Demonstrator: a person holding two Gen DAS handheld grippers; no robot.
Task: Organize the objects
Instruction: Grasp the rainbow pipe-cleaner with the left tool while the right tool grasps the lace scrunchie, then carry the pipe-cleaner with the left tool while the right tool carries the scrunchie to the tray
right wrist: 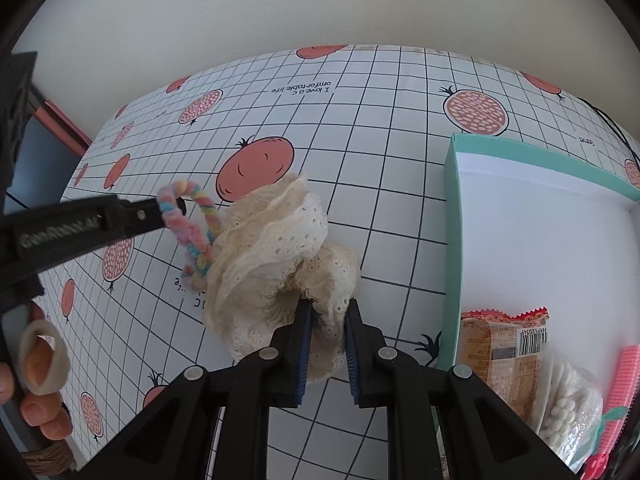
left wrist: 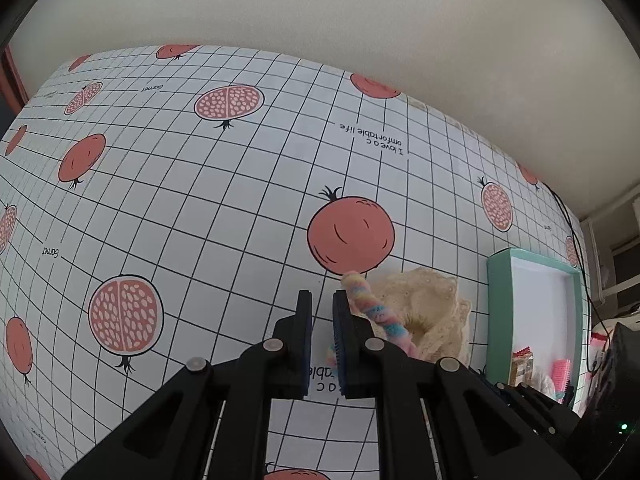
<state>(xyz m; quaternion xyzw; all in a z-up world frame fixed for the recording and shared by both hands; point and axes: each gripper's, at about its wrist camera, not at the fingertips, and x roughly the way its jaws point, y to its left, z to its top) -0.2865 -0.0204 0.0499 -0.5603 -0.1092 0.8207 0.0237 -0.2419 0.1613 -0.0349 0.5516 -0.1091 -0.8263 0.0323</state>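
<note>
A cream lace scrunchie (right wrist: 276, 240) lies bunched on the grid tablecloth (right wrist: 380, 120). My right gripper (right wrist: 326, 320) is shut on its near edge, with lace pinched between the blue pads. A pastel twisted hair tie (right wrist: 192, 236) loops up beside the scrunchie's left side. My left gripper (right wrist: 176, 204) comes in from the left and is shut on the top of that loop. In the left wrist view the hair tie (left wrist: 372, 304) runs past the right finger of the left gripper (left wrist: 322, 300), with the scrunchie (left wrist: 424, 304) just behind it.
A teal box (right wrist: 452, 220) with a white inside stands at the right; it holds a snack packet (right wrist: 500, 344), a bag of white beads (right wrist: 568, 404) and a pink comb (right wrist: 624, 376). A person's hand (right wrist: 36, 364) grips the left tool. A black cable (left wrist: 576, 240) runs behind the box.
</note>
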